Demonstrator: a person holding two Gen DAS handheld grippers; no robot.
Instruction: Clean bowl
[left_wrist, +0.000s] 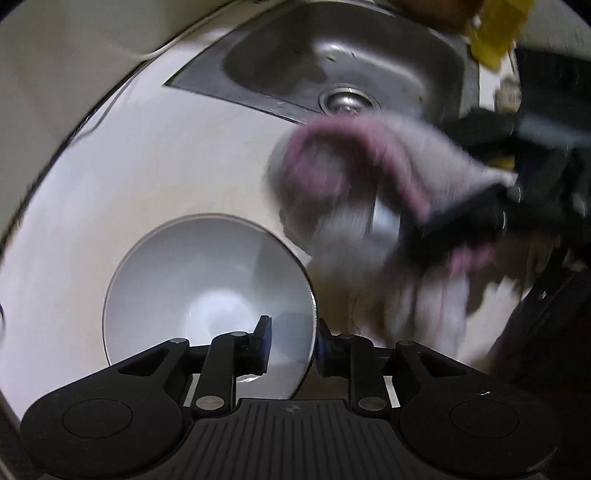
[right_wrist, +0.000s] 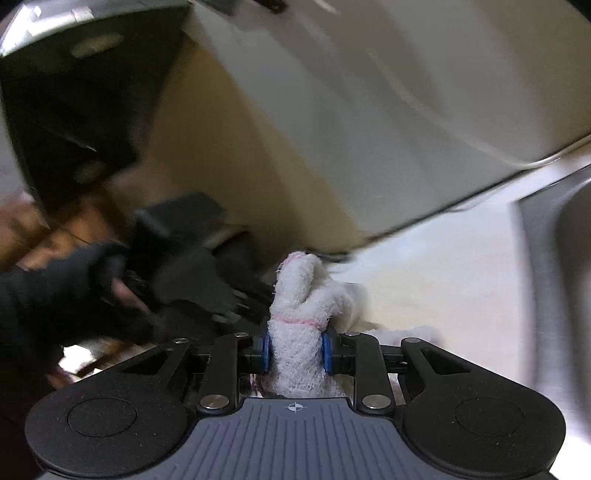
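Bowl (left_wrist: 207, 291) rim sits pinched in the left claw (left_wrist: 293, 345), right claw (right_wrist: 295, 349) squeezing a seemingly white cloth (right_wrist: 299, 314)

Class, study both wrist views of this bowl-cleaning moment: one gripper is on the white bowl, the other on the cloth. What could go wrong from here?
1. The left gripper pinches only the thin rim of the white bowl, so wiping pressure might twist or slip the bowl free.
2. The right gripper clamps the cloth in a narrow bunch; loose folds hang free and may drag on the counter beside the sink.
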